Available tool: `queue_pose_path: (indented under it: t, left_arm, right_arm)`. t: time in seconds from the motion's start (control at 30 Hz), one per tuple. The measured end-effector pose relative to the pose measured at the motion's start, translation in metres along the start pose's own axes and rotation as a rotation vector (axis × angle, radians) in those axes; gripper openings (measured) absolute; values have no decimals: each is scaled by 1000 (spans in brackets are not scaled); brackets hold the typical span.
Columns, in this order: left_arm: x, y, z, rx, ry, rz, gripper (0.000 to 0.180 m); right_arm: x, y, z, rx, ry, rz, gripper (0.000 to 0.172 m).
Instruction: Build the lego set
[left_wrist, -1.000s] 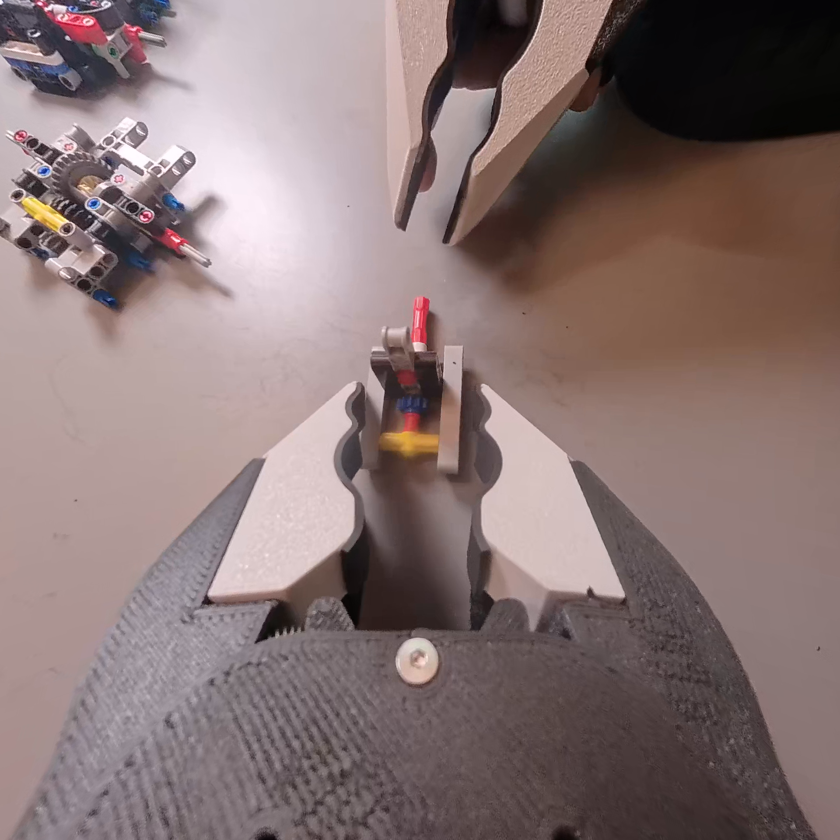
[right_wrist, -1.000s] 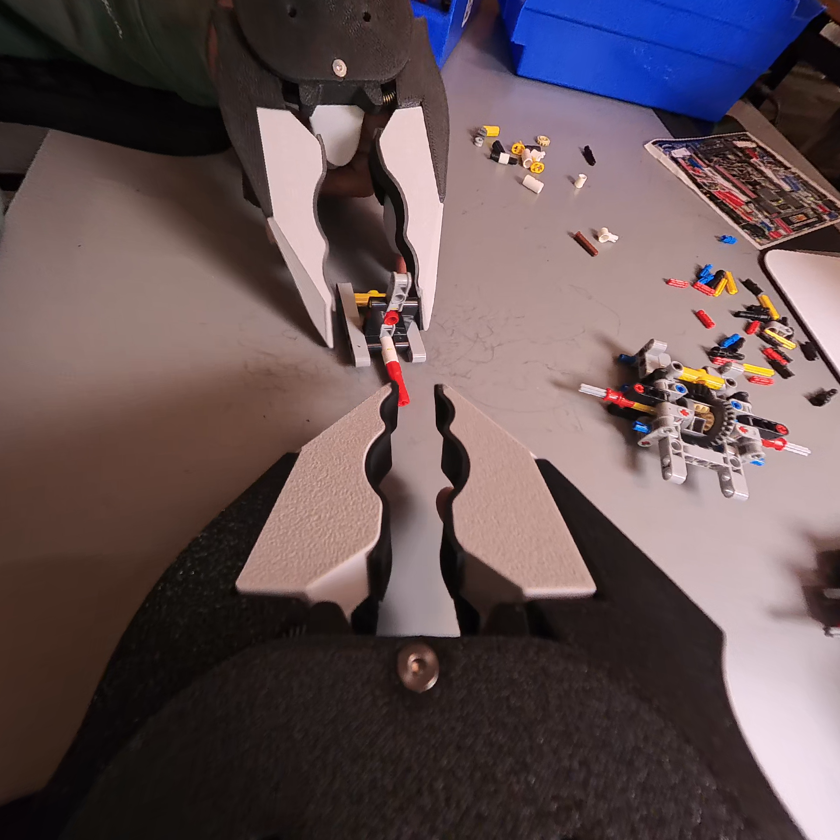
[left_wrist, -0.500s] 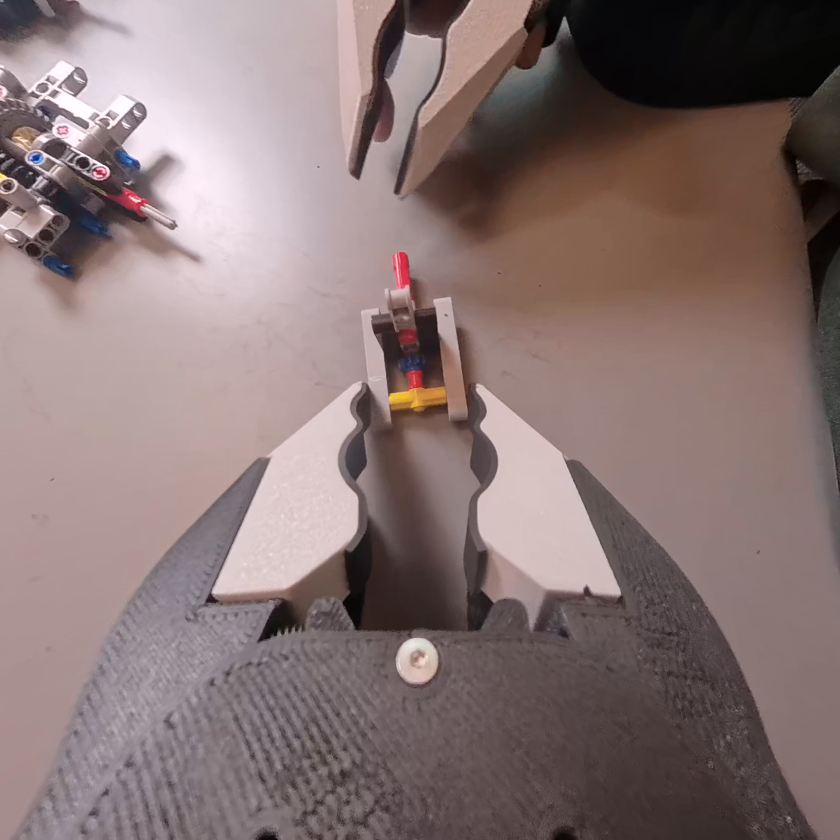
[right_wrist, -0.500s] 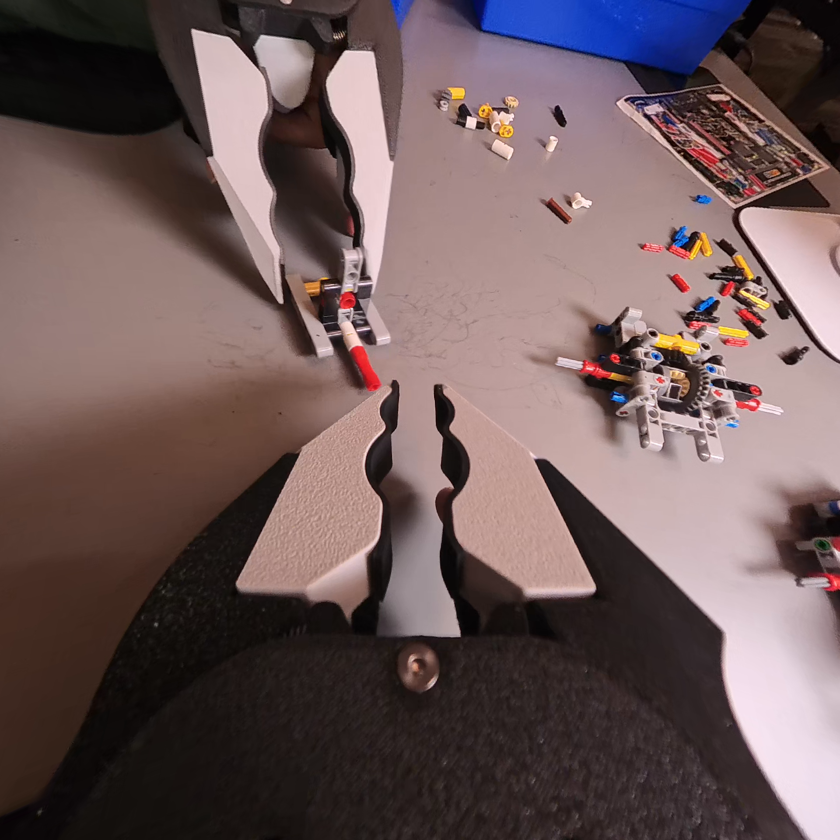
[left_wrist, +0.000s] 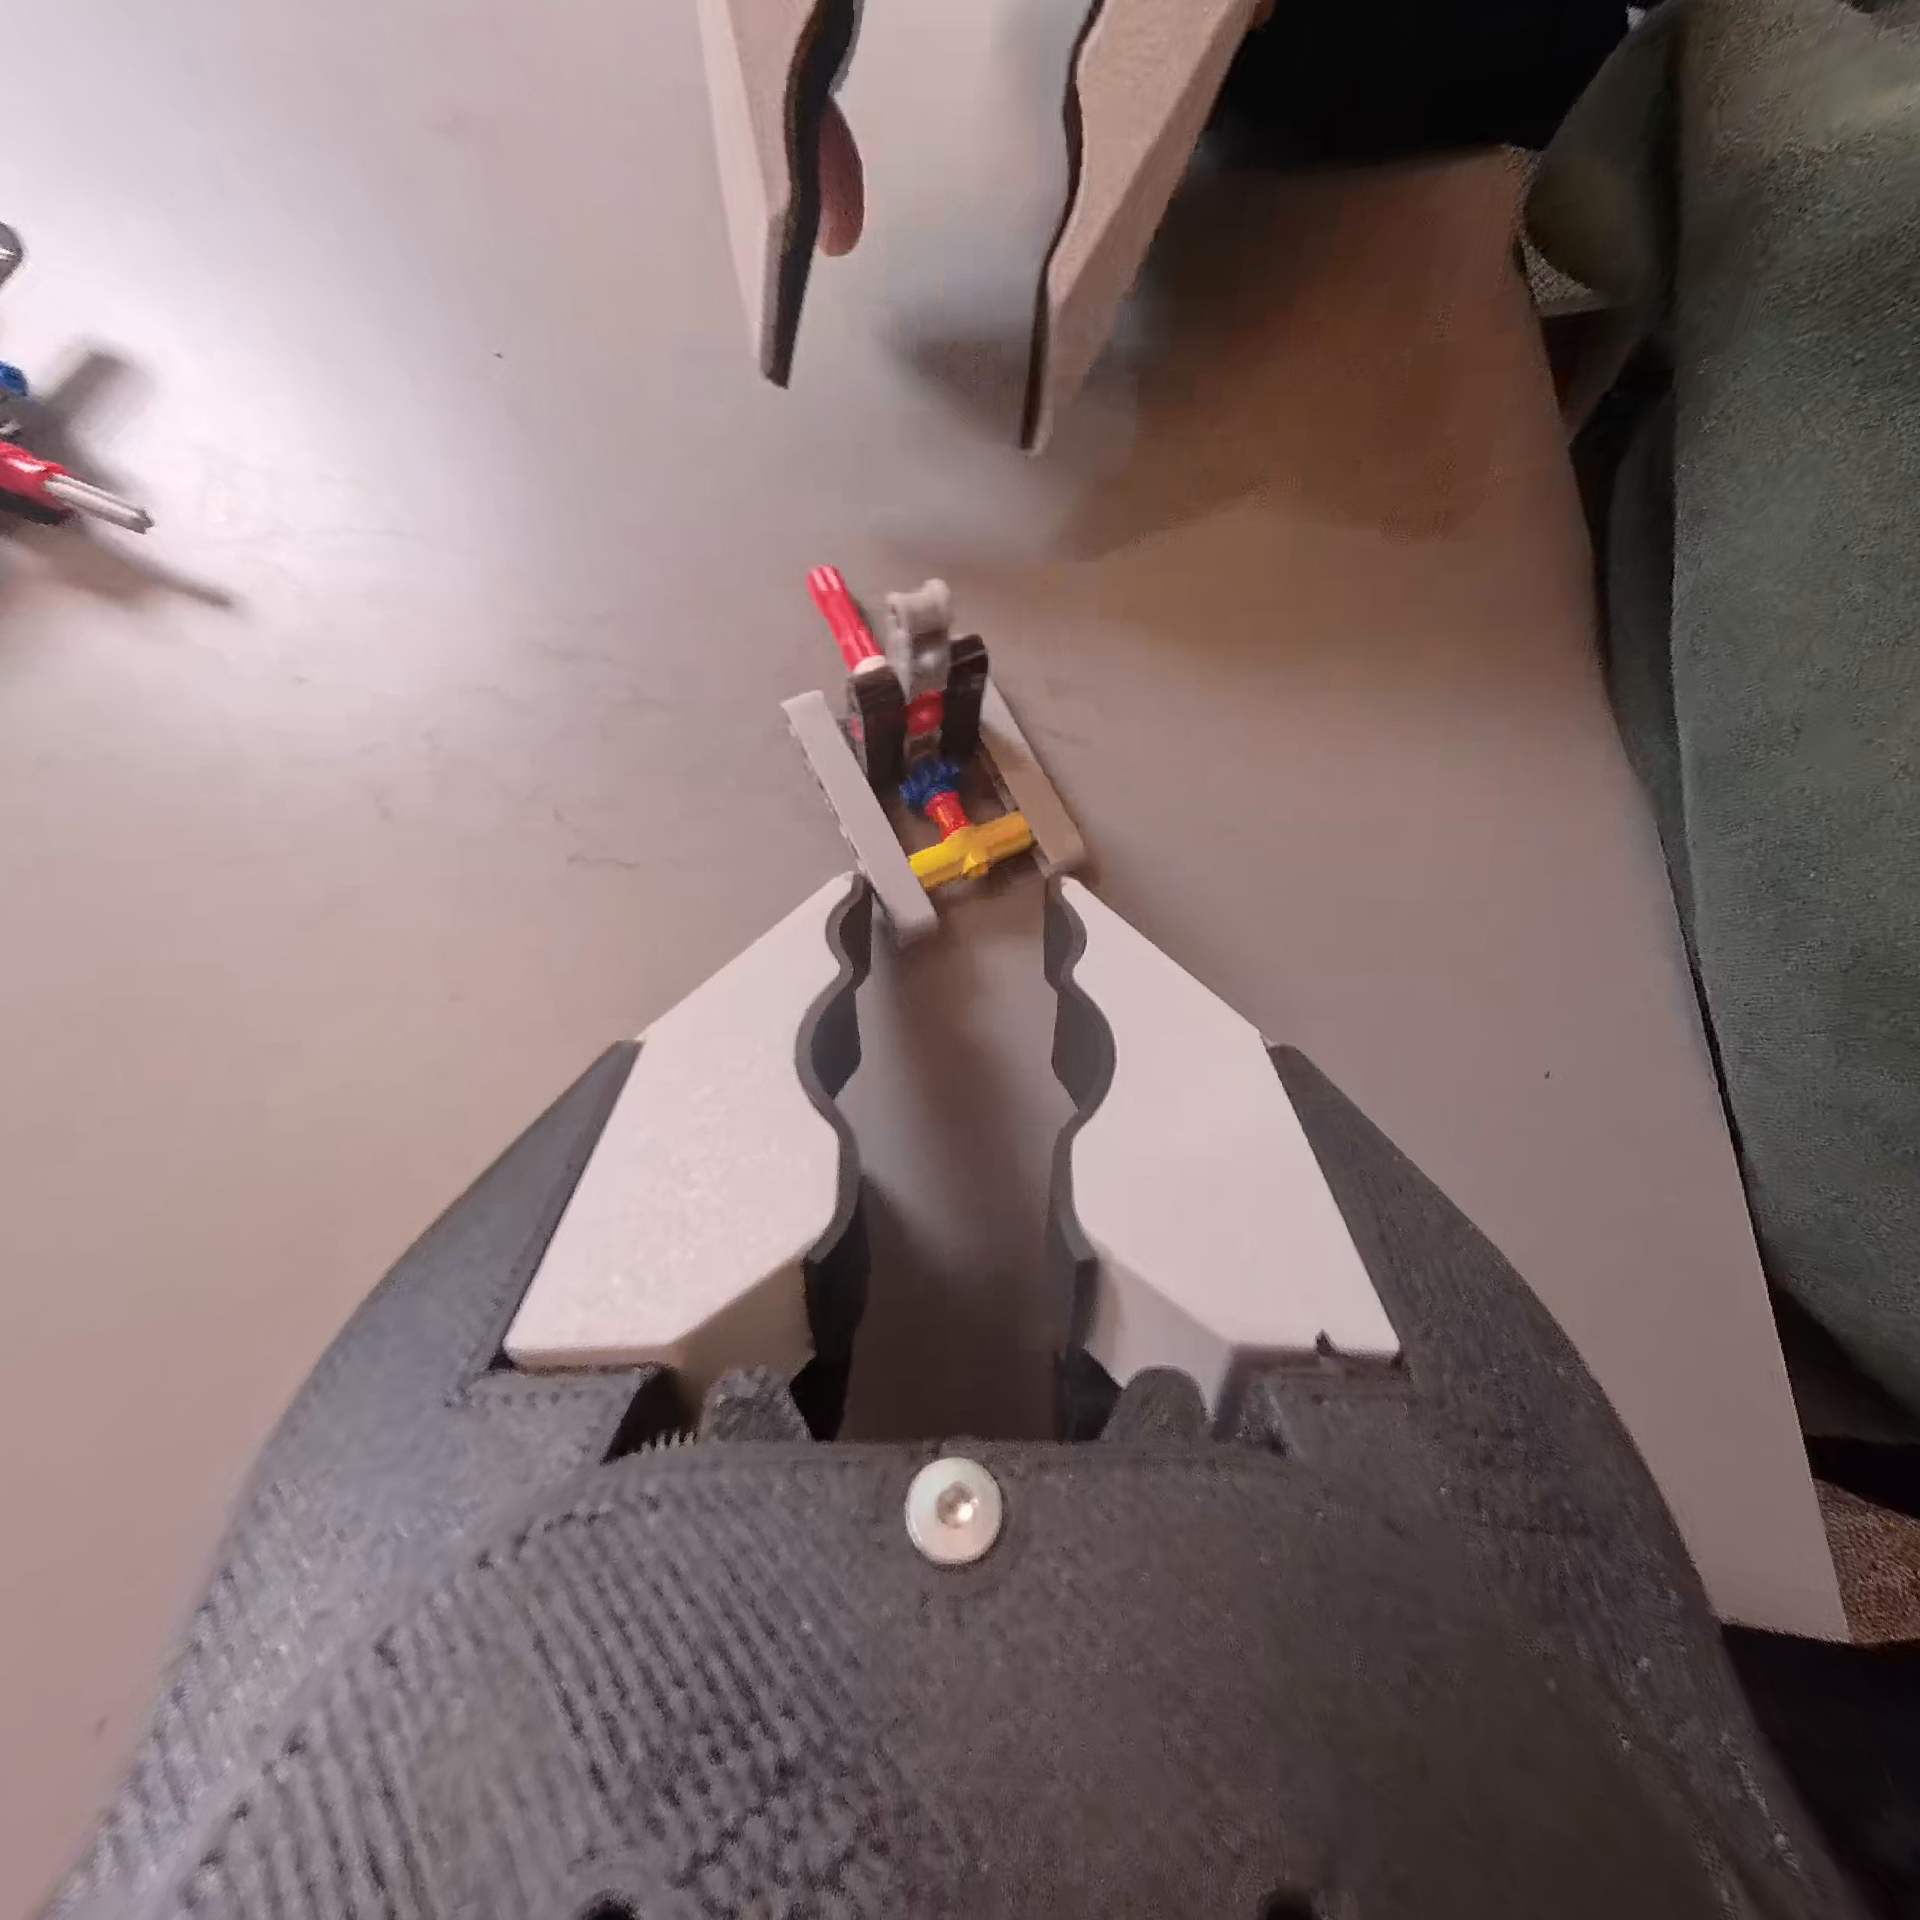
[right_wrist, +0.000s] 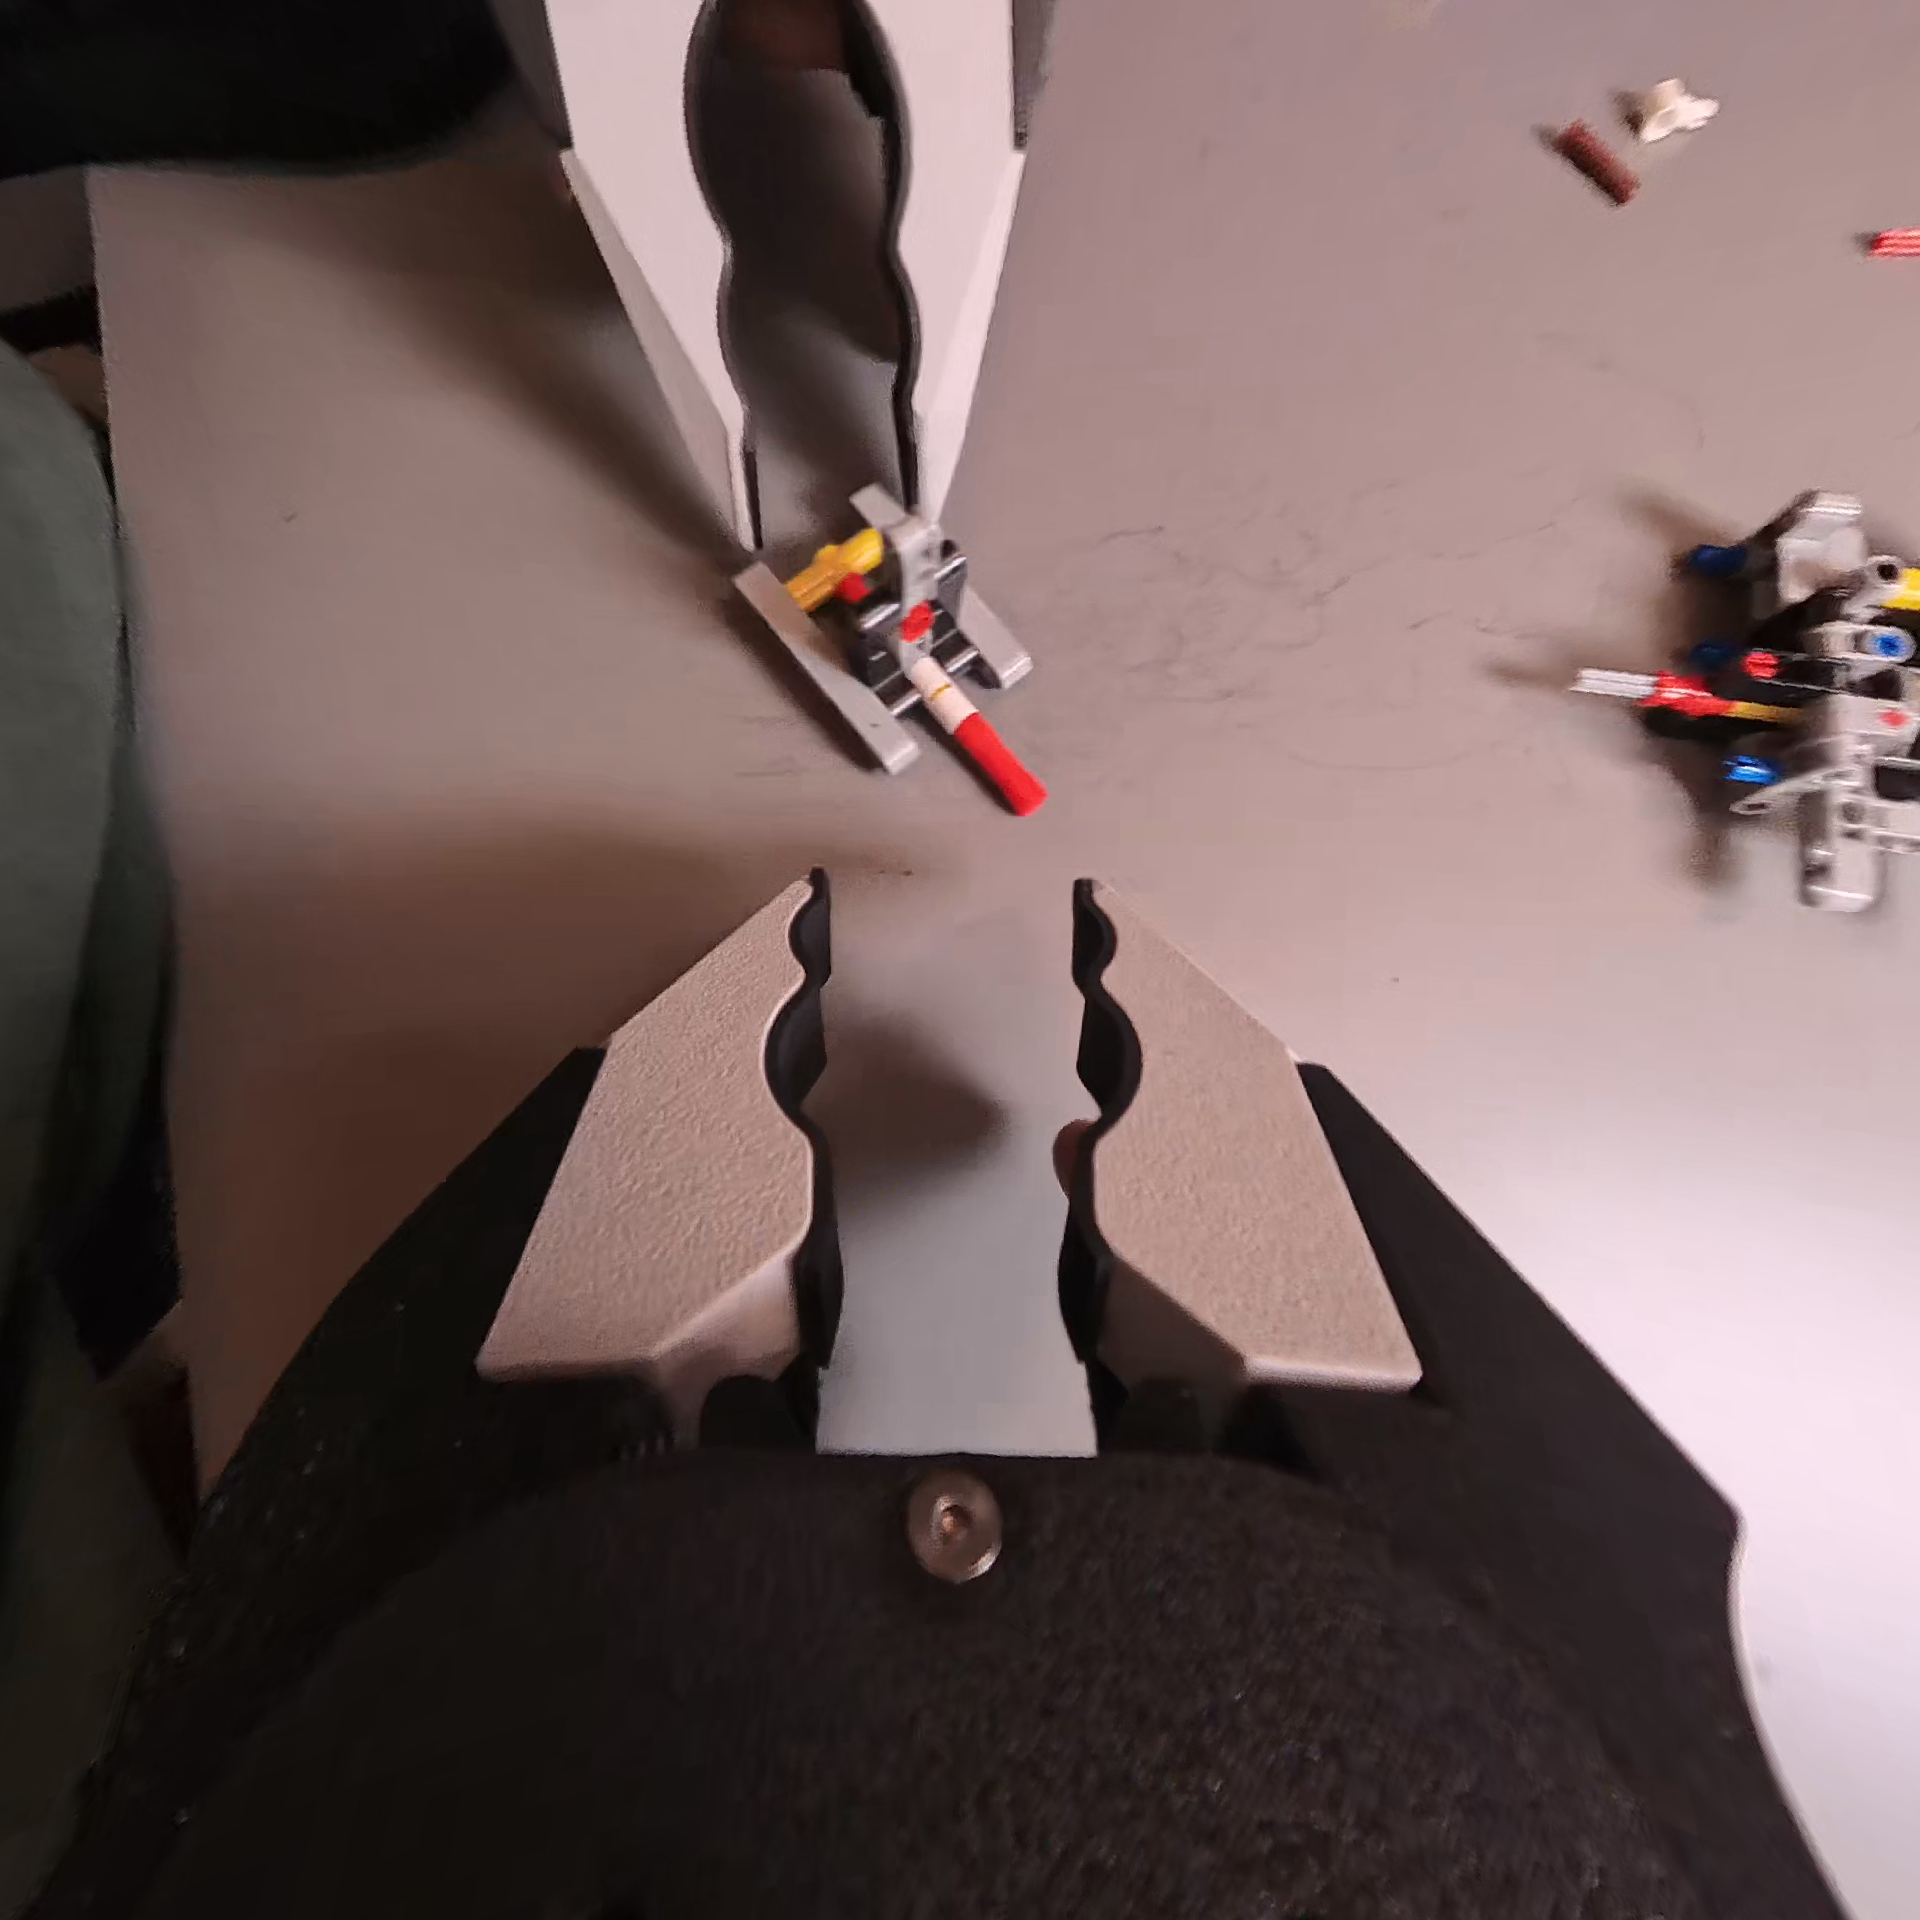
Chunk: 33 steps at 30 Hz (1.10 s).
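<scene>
On a grey table (right_wrist: 1299, 343):

1. Small brick assembly (left_wrist: 932, 787) — two grey beams side by side, a dark frame between them, a yellow cross-axle at one end, a blue gear and a red-tipped rod (right_wrist: 982, 743) sticking out of the other end. It lies flat, near the table's middle, between the two tools.

2. Left gripper (left_wrist: 956, 902) — fingers spread. The near end of the assembly sits right at its tips: the left grey beam looks to touch the left fingertip (left_wrist: 844, 914); the right fingertip stands just beside the other beam, and contact there cannot be told. The pads do not squeeze the assembly.

3. Right gripper (right_wrist: 948, 883) — fingers spread wide, nothing between them but bare table. It faces the rod's red end, near it but apart.

4. Larger brick model (right_wrist: 1813, 691) — grey, black, red, blue and yellow parts, blurred; on the right of the right wrist view, well apart from both tools.

5. Loose pieces — a brown stick (right_wrist: 1595, 161) and a white piece (right_wrist: 1668, 109), far right.

6. Green cloth (left_wrist: 1766, 623) — beyond the table's edge.
</scene>
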<state>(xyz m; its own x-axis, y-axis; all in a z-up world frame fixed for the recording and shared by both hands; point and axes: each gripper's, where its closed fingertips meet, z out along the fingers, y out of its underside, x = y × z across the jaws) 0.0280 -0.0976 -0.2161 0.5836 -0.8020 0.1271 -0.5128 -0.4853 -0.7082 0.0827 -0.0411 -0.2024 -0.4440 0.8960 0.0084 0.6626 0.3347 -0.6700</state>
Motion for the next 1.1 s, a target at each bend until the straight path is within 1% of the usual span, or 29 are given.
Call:
queue_pose_path:
  t: [0.13, 0.3, 0.47, 0.6, 0.7, 0.83, 0.93, 1.03, 1.1]
  left_arm:
    - [8, 1, 1, -8, 39, 12, 33]
    - [7, -2, -3, 5, 22, 38, 29]
    - [12, -1, 2, -6, 43, 49, 13]
    - [14, -1, 6, -17, 40, 62, 14]
    - [7, -4, 2, 8, 9, 47, 25]
    - [-4, -14, -2, 64, -54, 20, 57]
    - [-6, -11, 6, 46, -62, 25, 73]
    - [-4, -8, 14, 23, -66, 56, 74]
    - [-4, -8, 16, 23, -67, 68, 70]
  right_arm:
    - [-9, -1, 13, -24, -14, -14, 47]
    - [-8, -9, 20, -7, -14, 9, 58]
    - [-13, -14, 28, -19, -14, 57, 80]
    - [-15, -17, 34, -27, -13, 25, 89]
    - [-10, -19, 36, -20, -21, -15, 92]
    - [-4, -26, 40, 0, -50, -8, 95]
    - [-4, -28, 45, -22, -57, -30, 96]
    - [-5, -28, 48, -47, -62, -48, 96]
    - [-5, -28, 48, -56, -63, -51, 96]
